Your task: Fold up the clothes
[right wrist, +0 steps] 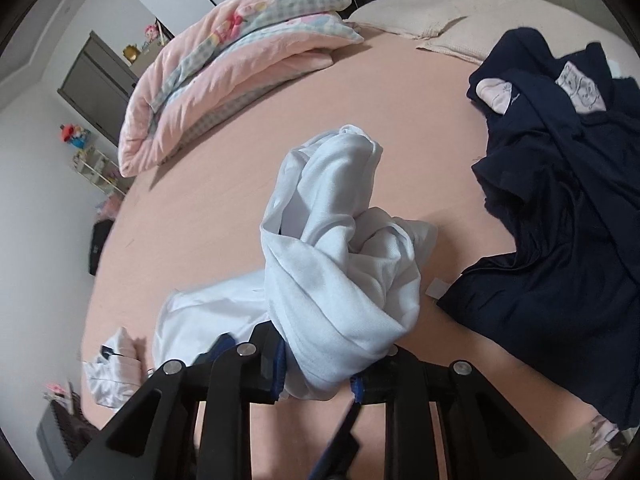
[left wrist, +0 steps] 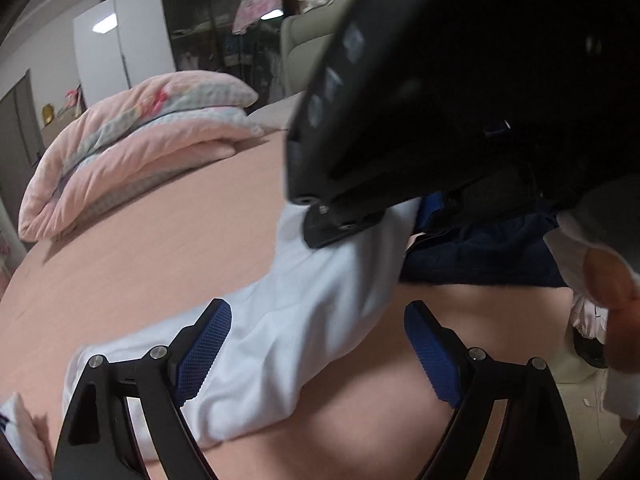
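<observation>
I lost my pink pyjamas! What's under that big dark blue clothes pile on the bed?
Pale pink printed fabric peeks through the crumpled navy garment, which lies on the pink bedsheet. The rest underneath is covered.

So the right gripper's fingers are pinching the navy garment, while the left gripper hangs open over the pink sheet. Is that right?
Not quite. The right gripper is closed on the white garment, not the navy one; the right wrist view shows the bunched white cloth running into its fingers. The navy garment lies apart on the pink sheet. The left gripper is indeed open.
</observation>
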Tool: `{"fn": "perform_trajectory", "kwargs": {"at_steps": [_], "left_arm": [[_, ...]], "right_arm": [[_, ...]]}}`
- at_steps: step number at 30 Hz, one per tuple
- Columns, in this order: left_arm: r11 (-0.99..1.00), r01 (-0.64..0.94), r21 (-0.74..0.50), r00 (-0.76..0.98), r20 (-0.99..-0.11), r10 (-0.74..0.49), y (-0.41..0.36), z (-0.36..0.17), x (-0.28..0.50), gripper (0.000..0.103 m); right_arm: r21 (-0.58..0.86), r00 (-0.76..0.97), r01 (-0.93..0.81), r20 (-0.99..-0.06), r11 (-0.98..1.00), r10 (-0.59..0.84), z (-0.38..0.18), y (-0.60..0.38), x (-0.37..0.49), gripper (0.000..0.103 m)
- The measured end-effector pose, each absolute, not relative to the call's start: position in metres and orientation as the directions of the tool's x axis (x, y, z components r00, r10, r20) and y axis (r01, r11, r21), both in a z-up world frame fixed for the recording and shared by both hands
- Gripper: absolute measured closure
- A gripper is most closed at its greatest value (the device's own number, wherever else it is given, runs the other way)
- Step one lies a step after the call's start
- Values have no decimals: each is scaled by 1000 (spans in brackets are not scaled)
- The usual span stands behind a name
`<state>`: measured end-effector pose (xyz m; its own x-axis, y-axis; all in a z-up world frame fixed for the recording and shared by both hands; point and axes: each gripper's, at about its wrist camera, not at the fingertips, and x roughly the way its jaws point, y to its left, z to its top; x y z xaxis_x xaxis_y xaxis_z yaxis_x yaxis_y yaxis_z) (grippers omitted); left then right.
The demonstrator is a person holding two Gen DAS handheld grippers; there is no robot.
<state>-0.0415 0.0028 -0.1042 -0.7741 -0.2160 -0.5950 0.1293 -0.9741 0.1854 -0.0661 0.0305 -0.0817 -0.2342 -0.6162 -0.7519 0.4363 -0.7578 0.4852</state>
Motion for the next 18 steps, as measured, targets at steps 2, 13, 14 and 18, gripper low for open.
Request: {"fn": "perform_trajectory", "kwargs": {"at_steps": [2,13,14,18], "left_arm": [[-970,108,216,-777,-590,-218,10,-106,-48,14],[-933,98,345,-745,-596,-299,30,-119,-74,71],[-926,105,362,-740,-594,-316,31,-120,-76,72],[-933,136,333,-734,-598,-321,27,-118,-79,86]], "right_arm": [[517,-216,424,-740,-744,-637,-84,35,-69,83],[651,-93,382,-679,-656,-729,-95,46,-84,83],[654,-83,379,-681,-655,-728,-96,46,-86,83],[680,-51,362,-669,-638,-742,-99,48,-88,83]]}}
